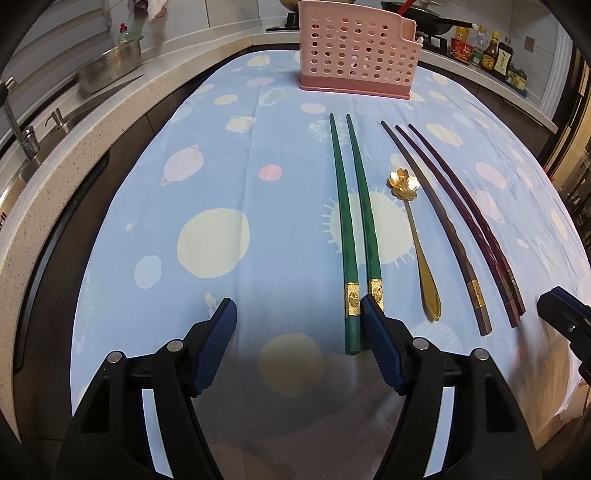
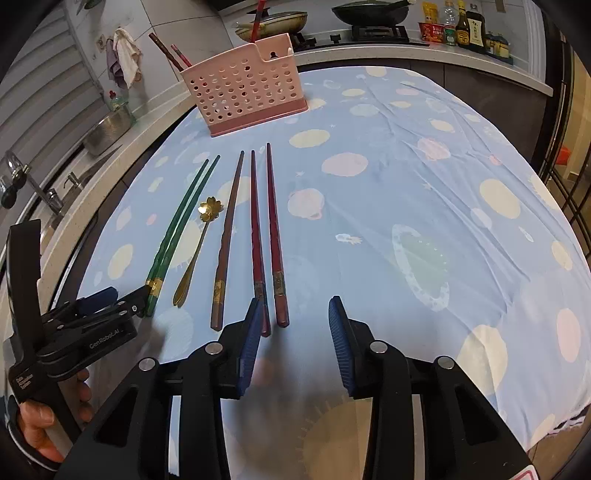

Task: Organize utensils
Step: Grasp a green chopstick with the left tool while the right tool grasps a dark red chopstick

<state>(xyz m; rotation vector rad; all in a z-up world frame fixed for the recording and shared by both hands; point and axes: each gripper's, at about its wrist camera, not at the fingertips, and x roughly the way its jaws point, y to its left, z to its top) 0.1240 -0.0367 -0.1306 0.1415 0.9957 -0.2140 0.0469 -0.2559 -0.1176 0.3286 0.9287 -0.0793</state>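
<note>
On a blue planet-print cloth lie two green chopsticks (image 1: pixel 356 225) (image 2: pixel 173 236), a gold flower spoon (image 1: pixel 413 229) (image 2: pixel 197 243), a brown chopstick (image 1: pixel 439 221) (image 2: pixel 227 236) and two red chopsticks (image 1: pixel 469 218) (image 2: pixel 266 229). A pink perforated holder (image 1: pixel 356 55) (image 2: pixel 242 96) stands at the far end, with two chopsticks in it. My left gripper (image 1: pixel 297 306) is open and empty, its right finger beside the green chopsticks' butt ends; it also shows in the right wrist view (image 2: pixel 122 301). My right gripper (image 2: pixel 293 306) is open and empty, its left finger at the red chopsticks' ends.
A stone counter (image 1: pixel 92 122) with a sink, tap and steel pot (image 1: pixel 110 68) runs along the left. A stove with pans (image 2: pixel 369 18) and sauce bottles (image 2: pixel 458 24) sits behind the table. The table edge falls off at right.
</note>
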